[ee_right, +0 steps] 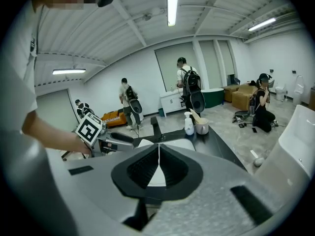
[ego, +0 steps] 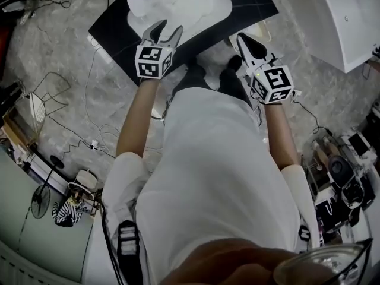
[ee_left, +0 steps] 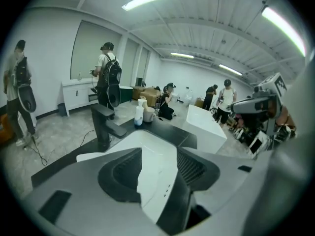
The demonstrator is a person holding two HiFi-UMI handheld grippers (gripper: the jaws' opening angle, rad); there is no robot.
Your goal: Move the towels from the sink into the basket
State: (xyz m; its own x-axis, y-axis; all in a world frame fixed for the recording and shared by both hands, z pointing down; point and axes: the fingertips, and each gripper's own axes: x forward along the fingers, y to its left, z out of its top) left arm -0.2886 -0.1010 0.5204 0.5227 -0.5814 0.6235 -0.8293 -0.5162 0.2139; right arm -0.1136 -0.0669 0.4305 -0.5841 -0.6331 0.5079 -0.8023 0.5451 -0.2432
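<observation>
A white sink [ego: 221, 0] is set in a black counter [ego: 116, 29] in front of me. Pale crumpled towels [ego: 173, 2] lie in the basin and are hard to tell from its white wall. My left gripper [ego: 168, 28] hangs over the sink's near edge, open, with nothing between its fingers. Through its gap [ee_left: 157, 171] in the left gripper view I see the bare white sink rim [ee_left: 153, 149]. My right gripper [ego: 243, 38] is to the right of the sink, off the counter's near corner, shut and empty, its tips [ee_right: 158, 160] meeting. I cannot make out a basket for sure.
A black faucet [ee_left: 104, 124] stands at the sink's left side, a spray bottle [ee_left: 139, 114] and a cup [ee_right: 201, 126] at the counter's far end. A large white tub [ego: 346, 24] sits to the right. Cables [ego: 89, 91] trail over the floor. Several people stand in the room behind.
</observation>
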